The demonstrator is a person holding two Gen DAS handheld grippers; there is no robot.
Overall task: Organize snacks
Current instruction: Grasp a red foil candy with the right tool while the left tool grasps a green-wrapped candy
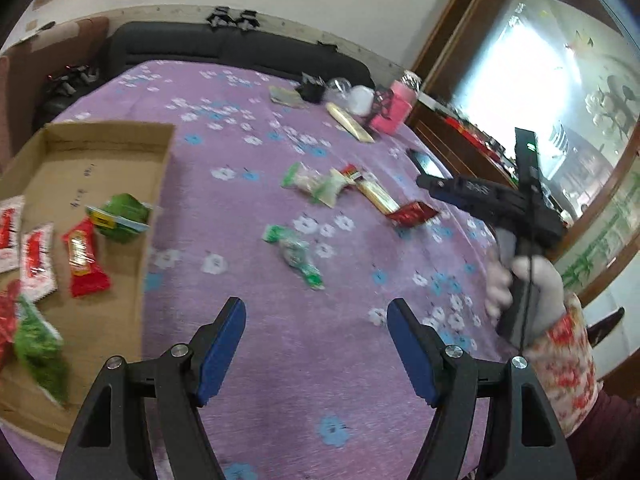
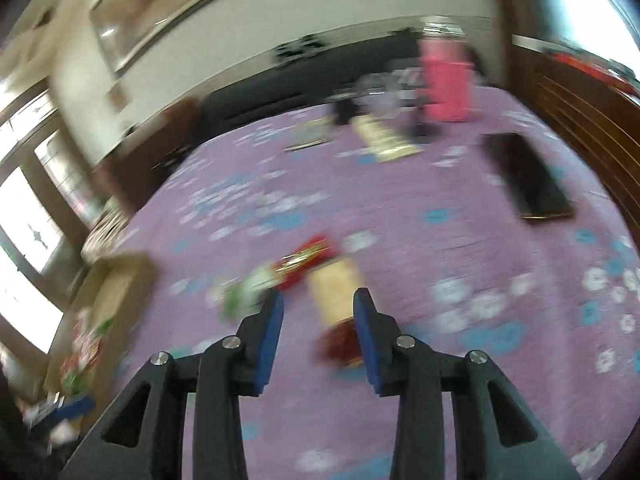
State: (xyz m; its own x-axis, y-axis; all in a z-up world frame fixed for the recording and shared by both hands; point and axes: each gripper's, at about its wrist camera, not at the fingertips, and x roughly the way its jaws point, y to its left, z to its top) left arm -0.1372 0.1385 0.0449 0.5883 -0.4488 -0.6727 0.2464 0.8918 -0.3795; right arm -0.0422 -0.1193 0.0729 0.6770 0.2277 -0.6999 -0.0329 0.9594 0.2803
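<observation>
Snacks lie in two groups on the purple flowered cloth (image 1: 256, 184). In the left wrist view, the cardboard box (image 1: 108, 140) at left holds a green round pack (image 1: 120, 216), a red wrapper (image 1: 84, 260), red-and-white packs (image 1: 36, 256) and a green bag (image 1: 40, 352) at the lower left edge. Loose on the cloth at centre: a green-and-white candy (image 1: 296, 252), a second green-white pack (image 1: 316, 184) above it, and a long beige bar with red ends (image 1: 384, 200) to the right.

Left gripper (image 1: 316, 340) at bottom centre, jaws wide apart, nothing between them, hovering over bare cloth. Right gripper (image 2: 318, 328) seen from its own camera at bottom centre, jaws partly apart; the beige bar (image 2: 336, 292) and its red end show in the gap, but the frame is heavily blurred, so probably no pad contact. In the left view the right gripper appears at the right edge, gripped by a gloved hand (image 1: 528, 292) with a floral sleeve (image 1: 568, 364).

Far side of the cloth: pink container (image 2: 446, 80), a black phone (image 2: 528, 176) at right, a pale flat pack (image 2: 384, 136) near the container.
</observation>
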